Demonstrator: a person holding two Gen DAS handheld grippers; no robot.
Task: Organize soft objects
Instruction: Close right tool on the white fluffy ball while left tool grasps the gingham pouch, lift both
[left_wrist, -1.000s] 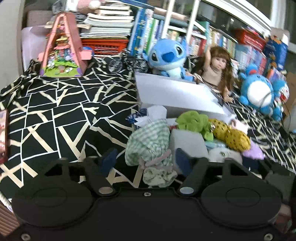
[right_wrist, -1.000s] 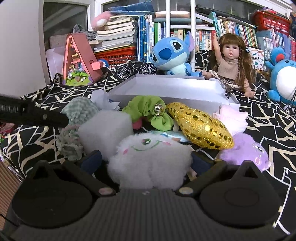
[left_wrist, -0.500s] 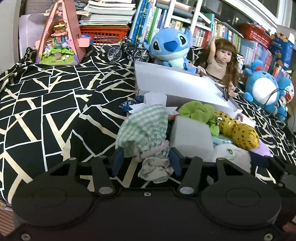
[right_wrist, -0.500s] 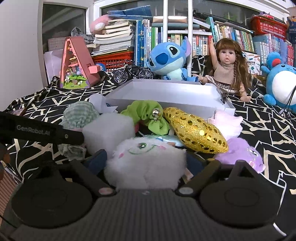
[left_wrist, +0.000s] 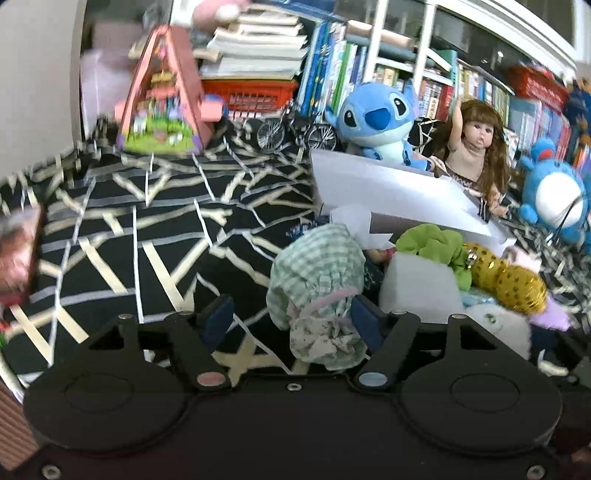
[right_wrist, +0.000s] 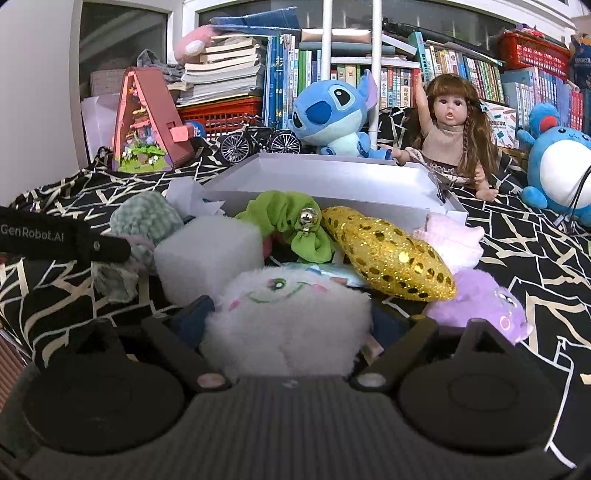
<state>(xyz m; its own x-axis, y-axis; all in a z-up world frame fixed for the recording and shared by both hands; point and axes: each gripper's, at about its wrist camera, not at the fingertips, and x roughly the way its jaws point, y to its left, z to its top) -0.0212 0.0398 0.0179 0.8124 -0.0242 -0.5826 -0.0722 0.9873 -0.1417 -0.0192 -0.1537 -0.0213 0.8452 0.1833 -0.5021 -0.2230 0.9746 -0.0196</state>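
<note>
"GenRobot.AI" in white on the left gripper (right_wrist: 62, 242) side, book spines unreadable

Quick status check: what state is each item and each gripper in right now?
White box: open, empty as far as visible.
Checked cloth bundle: tied, on the cloth, not in the box.
Left gripper: jaws opening; bundle between them, no grip.
White fluffy toy: between the right gripper's fingers.
Right gripper: wide; grip on toy unclear.
Green scrunchie: outside the box.
</note>
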